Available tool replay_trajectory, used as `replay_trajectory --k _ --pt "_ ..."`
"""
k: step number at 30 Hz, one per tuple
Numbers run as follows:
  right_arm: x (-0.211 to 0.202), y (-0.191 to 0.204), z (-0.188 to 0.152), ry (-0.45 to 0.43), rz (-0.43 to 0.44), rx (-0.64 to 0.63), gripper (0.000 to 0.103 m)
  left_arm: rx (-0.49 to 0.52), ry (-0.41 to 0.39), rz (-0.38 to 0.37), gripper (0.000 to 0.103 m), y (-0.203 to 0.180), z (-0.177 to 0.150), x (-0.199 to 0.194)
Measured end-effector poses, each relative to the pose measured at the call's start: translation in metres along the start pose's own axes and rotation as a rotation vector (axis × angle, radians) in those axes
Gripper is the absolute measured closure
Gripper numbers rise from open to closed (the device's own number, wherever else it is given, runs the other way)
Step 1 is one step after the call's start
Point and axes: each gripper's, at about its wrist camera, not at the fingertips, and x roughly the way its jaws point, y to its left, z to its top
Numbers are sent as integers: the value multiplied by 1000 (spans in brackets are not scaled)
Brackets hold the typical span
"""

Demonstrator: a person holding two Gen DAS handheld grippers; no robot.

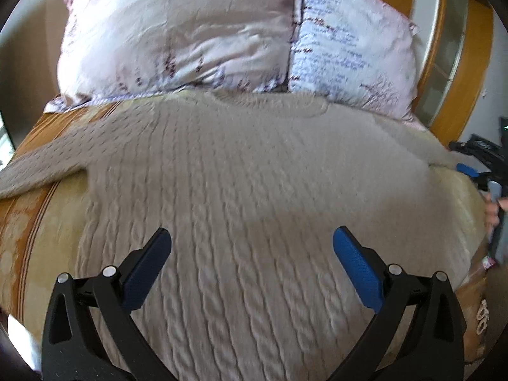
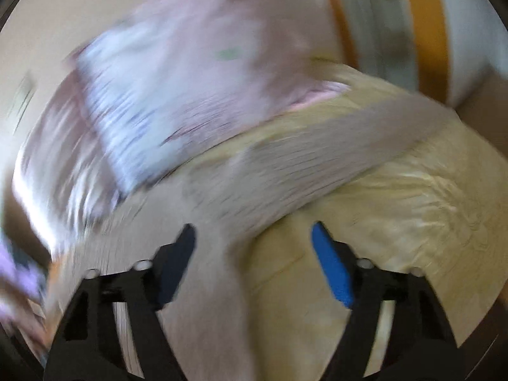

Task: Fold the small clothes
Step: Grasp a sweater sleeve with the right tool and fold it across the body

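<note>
A beige cable-knit sweater (image 1: 247, 190) lies spread flat on the bed, collar toward the pillows, one sleeve stretched out to the left (image 1: 41, 171). My left gripper (image 1: 250, 244) is open and empty, hovering above the sweater's lower body. In the blurred right wrist view the sweater's other sleeve (image 2: 317, 146) runs up to the right across the yellow bedcover (image 2: 412, 209). My right gripper (image 2: 254, 238) is open and empty over the sweater's right edge. The right gripper also shows at the right edge of the left wrist view (image 1: 476, 174).
Two pink and blue patterned pillows (image 1: 197, 31) lie at the head of the bed behind the sweater. An orange wooden headboard or door frame (image 1: 457, 63) stands at the back right. The bedcover has an orange striped border (image 1: 35, 222) on the left.
</note>
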Motion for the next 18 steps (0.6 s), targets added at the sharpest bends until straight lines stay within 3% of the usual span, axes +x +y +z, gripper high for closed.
replay_trajectory --k 2,8,12,18 --pt "7 -20 14 -10 -27 93 49 12 -8 -43 2 1 8 4" --pt "30 -65 40 26 -66 324 53 7 -17 -24 2 6 30 15" --pt "39 -82 50 23 -83 398 55 -41 4 -76 2 15 38 24" --pt "43 -100 63 -12 -77 437 67 -91 33 -124 2 25 44 36"
